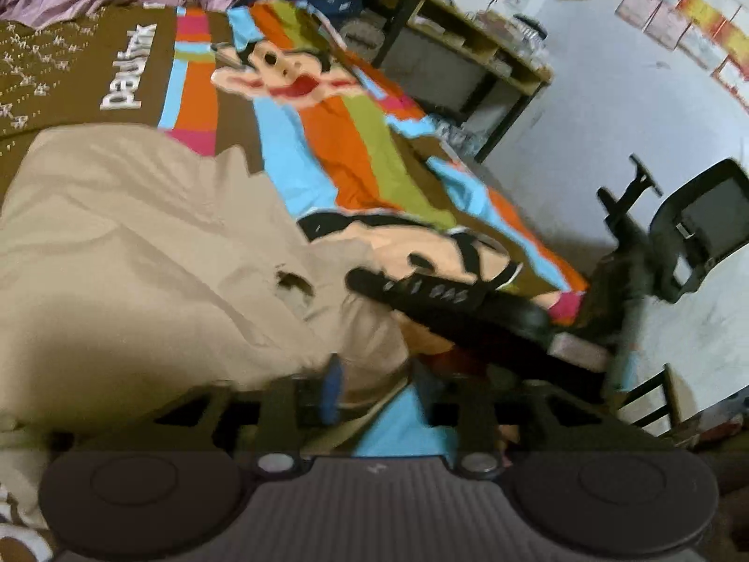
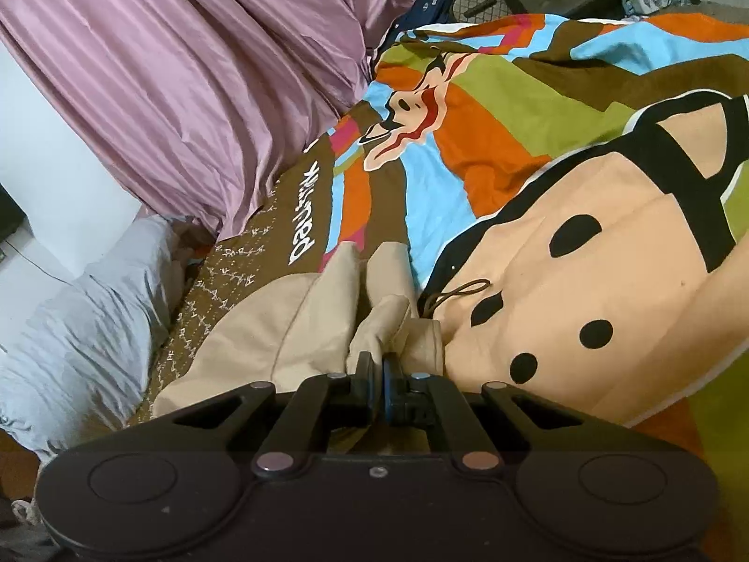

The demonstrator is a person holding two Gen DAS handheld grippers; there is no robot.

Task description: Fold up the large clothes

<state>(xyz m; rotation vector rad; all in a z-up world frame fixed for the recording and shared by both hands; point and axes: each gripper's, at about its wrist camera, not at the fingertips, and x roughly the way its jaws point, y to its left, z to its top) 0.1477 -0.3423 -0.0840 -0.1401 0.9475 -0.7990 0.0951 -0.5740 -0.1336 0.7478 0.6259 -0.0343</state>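
Note:
A large beige garment (image 1: 140,257) lies crumpled on a bed covered with a colourful cartoon bedspread (image 1: 351,150). My left gripper (image 1: 381,393) is open over the garment's near edge, with a fold of beige cloth lying loose between the fingers. The right gripper (image 1: 444,304) shows there as a blurred black shape at the garment's right edge. In the right wrist view the right gripper (image 2: 381,365) is shut, and a bunched fold of the beige garment (image 2: 281,328) is pinched at its tips. A brown drawstring (image 2: 458,292) trails from the cloth onto the bedspread (image 2: 585,257).
A purple curtain (image 2: 187,70) hangs along the bed's far side, with pale grey bedding (image 2: 84,328) below it. Beyond the bed's edge stand a wooden shelf unit (image 1: 468,61) and a black chair (image 1: 702,229) on a pale floor.

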